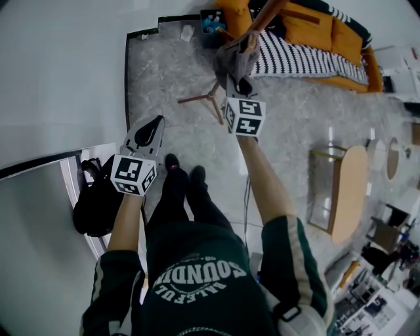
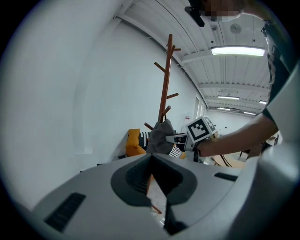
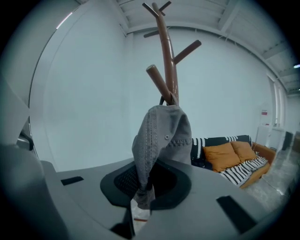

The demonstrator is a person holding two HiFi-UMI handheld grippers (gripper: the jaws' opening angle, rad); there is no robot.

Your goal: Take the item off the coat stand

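Observation:
A grey cap hangs on a low peg of the brown wooden coat stand. My right gripper reaches up to it and is shut on the cap's lower edge. In the right gripper view the cap droops from the peg of the stand down between the jaws of my right gripper, pinched there. My left gripper is held low and to the left, well away from the stand, shut and holding nothing. From the left gripper view I see the stand, the cap and the right gripper.
An orange sofa with a striped blanket stands behind the stand. The stand's legs spread on the marble floor. A black bag lies by the left wall. A wooden table stands at the right. The person's feet are below the grippers.

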